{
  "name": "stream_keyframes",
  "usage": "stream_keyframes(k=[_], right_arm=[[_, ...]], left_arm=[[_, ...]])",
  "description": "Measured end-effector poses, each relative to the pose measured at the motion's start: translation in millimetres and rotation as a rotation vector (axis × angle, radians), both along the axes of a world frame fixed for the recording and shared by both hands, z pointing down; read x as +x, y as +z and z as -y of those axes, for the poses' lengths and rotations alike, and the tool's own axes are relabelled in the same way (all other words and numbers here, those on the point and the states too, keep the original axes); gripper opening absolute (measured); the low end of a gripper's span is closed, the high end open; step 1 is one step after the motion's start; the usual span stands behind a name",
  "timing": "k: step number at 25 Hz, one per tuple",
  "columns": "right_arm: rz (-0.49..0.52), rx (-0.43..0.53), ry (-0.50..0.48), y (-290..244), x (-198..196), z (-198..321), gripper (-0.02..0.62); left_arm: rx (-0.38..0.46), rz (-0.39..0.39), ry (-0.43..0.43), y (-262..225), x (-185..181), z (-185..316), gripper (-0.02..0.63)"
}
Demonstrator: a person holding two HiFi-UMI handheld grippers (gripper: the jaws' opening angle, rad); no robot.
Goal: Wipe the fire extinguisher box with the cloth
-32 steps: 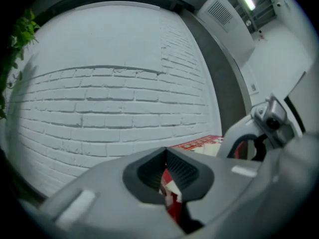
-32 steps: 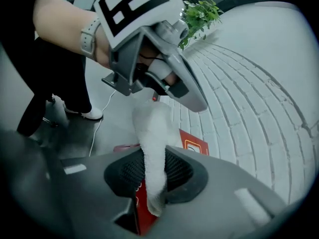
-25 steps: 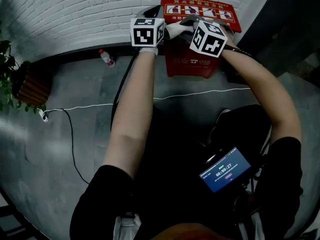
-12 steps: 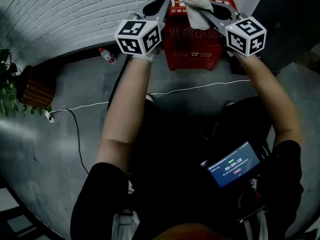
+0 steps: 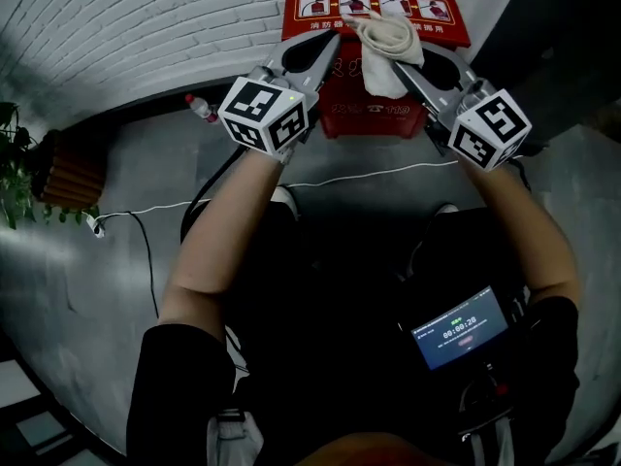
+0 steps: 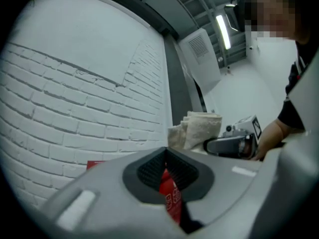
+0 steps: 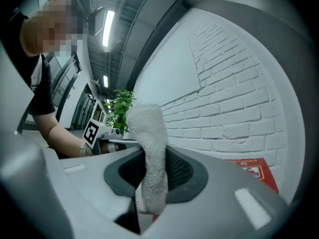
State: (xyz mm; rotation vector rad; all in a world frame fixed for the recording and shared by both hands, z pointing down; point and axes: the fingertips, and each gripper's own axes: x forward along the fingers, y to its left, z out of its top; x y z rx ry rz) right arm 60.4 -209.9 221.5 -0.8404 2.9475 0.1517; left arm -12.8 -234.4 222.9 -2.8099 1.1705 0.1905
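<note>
Two grippers hover above the red fire extinguisher box (image 5: 374,119) by the wall. The right gripper (image 5: 403,66) clamps the cloth (image 5: 383,42), ready to wipe. The left gripper (image 5: 328,45) is closed and empty.

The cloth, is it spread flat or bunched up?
Bunched up: the cloth hangs in thick folds, pinched by the right gripper, not laid flat.

The cream towelling cloth (image 5: 385,47) is looking nubbly and matt. The red fire extinguisher box (image 5: 374,119) is showing smooth paint against a rough white brick wall (image 5: 136,27).
</note>
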Motion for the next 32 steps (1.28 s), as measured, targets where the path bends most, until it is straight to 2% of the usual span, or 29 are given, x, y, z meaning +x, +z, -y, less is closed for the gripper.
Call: stream_keyframes(k=[5,10,32], right_arm=[[0.026,0.005,-0.003,-3.1,8.1,-8.5,0.087],[0.006,0.004,0.004,6.9,14.0,-8.0,0.087],[0.002,0.001,0.004,9.2,19.1,-13.4,0.087]], left_arm=[[-0.004,0.035,0.018,12.0,5.8,-12.0,0.0],[-0.004,0.064,0.029,21.4,4.6,-17.9,0.0],[0.002,0.096,0.046,27.0,16.5,-26.0,0.0]])
